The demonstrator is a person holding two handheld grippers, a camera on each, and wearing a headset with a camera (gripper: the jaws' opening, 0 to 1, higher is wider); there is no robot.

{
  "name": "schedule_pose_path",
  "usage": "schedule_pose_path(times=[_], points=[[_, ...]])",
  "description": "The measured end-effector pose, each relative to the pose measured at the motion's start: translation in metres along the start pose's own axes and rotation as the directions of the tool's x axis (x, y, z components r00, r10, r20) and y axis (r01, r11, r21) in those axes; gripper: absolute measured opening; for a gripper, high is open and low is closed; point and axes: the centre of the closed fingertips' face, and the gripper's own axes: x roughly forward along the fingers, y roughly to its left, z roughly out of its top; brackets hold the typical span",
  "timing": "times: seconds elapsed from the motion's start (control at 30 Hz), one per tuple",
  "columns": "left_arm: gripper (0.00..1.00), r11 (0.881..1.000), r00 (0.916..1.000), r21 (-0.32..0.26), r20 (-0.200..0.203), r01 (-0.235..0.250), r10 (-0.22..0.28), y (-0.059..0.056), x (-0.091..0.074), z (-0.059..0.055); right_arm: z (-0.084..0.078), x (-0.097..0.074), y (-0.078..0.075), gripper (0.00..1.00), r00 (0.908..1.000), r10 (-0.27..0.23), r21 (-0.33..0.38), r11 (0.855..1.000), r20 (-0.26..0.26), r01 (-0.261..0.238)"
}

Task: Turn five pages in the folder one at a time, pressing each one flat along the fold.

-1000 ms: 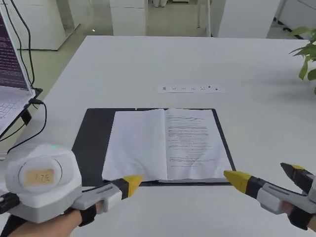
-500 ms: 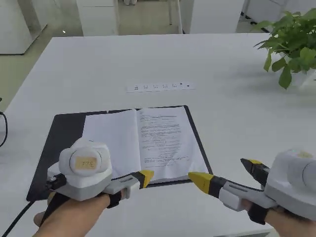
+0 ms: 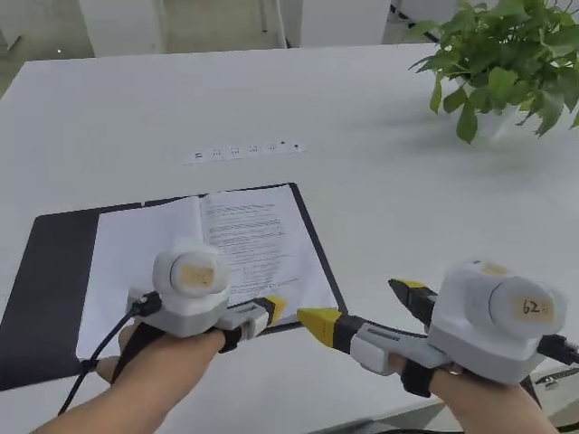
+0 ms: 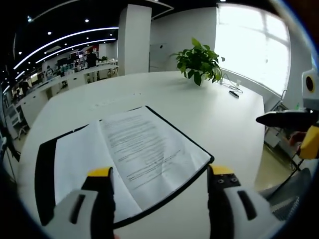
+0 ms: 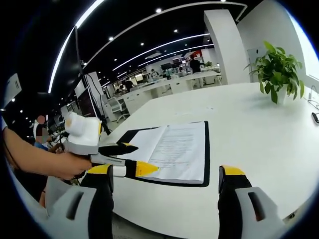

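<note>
The left gripper (image 4: 159, 172) has slid along the near edge of the folder (image 3: 50, 271). It was by the fold and is now at the near corner of the right page (image 3: 258, 240). The right gripper (image 5: 165, 170) has come in closer to that corner too.

Both grippers have their jaws wide apart, and there is nothing in them.

The folder lies open and flat on the table (image 3: 407, 199), just in front of the left gripper. It is in front of the right gripper too, a bit to its left.

I think the pages are thin, light and floppy. They would bend or tear if pulled hard, and two could stick together. The best place to take hold looks like the near outer corner of the right page, just ahead of the left jaws. Pinch one sheet only, softly.
</note>
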Motion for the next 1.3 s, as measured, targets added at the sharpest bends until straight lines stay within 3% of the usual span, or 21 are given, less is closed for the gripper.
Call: schedule_pose_path(times=[0.33, 0.53, 0.83, 1.03, 1.3], points=[[0.76, 0.999, 0.9999, -0.036, -0.017, -0.005, 0.004, -0.018, 0.042, -0.008, -0.006, -0.001, -0.005, 0.83, 0.9996, -0.029, 0.036, 0.999, 0.008, 0.029], [0.75, 0.999, 0.9995, -0.029, -0.023, -0.024, 0.023, -0.02, 0.058, -0.01, -0.01, -0.002, -0.006, 0.83, 0.9995, -0.032, 0.029, 0.999, 0.002, 0.032], [0.73, 0.999, 0.9987, -0.003, -0.032, -0.039, 0.039, -0.022, 0.071, -0.015, -0.014, 0.002, -0.008, 0.81, 0.9996, -0.027, 0.036, 0.999, -0.005, 0.027], [0.69, 0.998, 0.9962, 0.011, -0.066, -0.056, 0.057, -0.02, 0.076, -0.025, -0.013, 0.001, -0.011, 0.79, 0.9996, -0.029, 0.051, 0.998, 0.004, 0.029], [0.65, 0.996, 0.9954, 0.049, -0.06, -0.071, 0.074, -0.021, 0.077, -0.028, -0.016, 0.0, -0.017, 0.78, 0.9993, -0.037, 0.064, 0.997, -0.001, 0.037]])
